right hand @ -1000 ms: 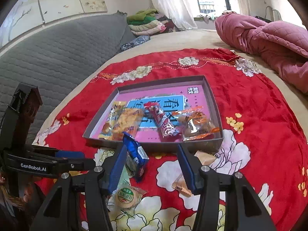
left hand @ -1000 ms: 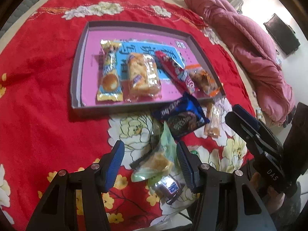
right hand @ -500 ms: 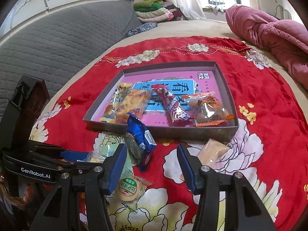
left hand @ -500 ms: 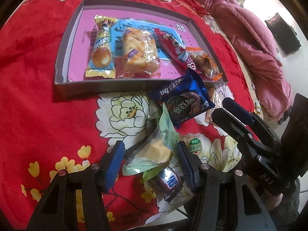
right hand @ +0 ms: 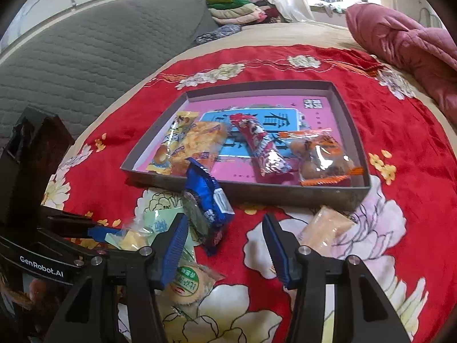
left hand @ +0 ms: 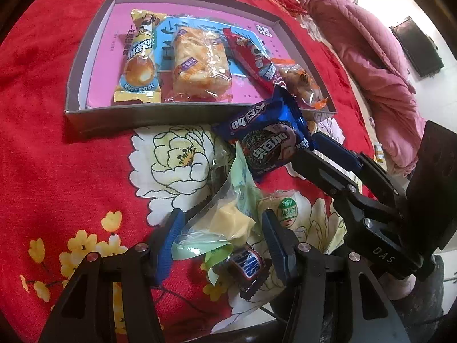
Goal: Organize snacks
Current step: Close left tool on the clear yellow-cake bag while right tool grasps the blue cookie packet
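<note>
A grey tray (left hand: 120, 114) with a pink floor holds several snack packs on the red flowered cloth. My left gripper (left hand: 221, 228) is open, its fingers on either side of a pale green pack with a yellow cake (left hand: 228, 217). A blue cookie pack (left hand: 265, 140) stands up against the tray's near wall, also in the right wrist view (right hand: 207, 200). My right gripper (right hand: 225, 234) is open just behind it; the pack leans by its left finger (right hand: 174, 243). A Snickers bar (left hand: 248, 265) and a round green-label cake (right hand: 185, 281) lie near both grippers.
A clear pack with a tan snack (right hand: 322, 228) lies on the cloth right of my right gripper. A pink quilt (right hand: 405, 45) is heaped at the far right. A grey padded headboard (right hand: 85, 57) runs along the left. The cloth's edge is close behind the grippers.
Both grippers have moved forward toward the tray. My left gripper's fingers now straddle the green pack. My right gripper has closed in on the blue cookie pack.
</note>
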A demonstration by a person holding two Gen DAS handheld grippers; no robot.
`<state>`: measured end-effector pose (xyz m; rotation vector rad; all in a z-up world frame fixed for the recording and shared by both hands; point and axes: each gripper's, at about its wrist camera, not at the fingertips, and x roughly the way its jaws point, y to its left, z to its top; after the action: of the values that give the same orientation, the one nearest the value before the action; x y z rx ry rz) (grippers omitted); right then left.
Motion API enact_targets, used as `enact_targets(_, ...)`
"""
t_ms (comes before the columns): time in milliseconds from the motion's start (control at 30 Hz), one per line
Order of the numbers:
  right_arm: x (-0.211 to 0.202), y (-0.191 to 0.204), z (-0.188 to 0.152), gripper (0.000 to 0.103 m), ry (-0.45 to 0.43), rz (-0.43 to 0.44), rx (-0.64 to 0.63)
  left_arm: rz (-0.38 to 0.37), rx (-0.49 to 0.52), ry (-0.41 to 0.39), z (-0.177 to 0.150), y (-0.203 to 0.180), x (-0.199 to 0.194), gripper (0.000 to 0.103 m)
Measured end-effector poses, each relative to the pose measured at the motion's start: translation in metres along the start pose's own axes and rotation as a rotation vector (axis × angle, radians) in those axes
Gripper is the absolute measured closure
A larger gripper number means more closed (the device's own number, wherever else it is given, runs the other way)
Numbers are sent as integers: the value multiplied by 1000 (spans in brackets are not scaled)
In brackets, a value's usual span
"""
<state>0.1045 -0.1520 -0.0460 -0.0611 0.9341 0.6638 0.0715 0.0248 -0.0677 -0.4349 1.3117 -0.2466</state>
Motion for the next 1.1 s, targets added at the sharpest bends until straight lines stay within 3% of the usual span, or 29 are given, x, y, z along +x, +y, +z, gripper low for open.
enact_targets(167,8,2,1,50,4,23,-34,-5,1,2,0,1,2,45)
enact_targets(300,16,4,2,62,10,32,-64,-4,5,4,0,1,4,45)
enact_targets(500,27,8,1,67,24,45,-95,-6,9,3,1,0,6,45)
enact_targets(1033,25,16,1,71,-12,63,-154,-17,28,-5,5,-7,12,46)
enact_targets(1100,20,13,2,72,-27,65,-138,-31,31,-7,6,-8,12,50)
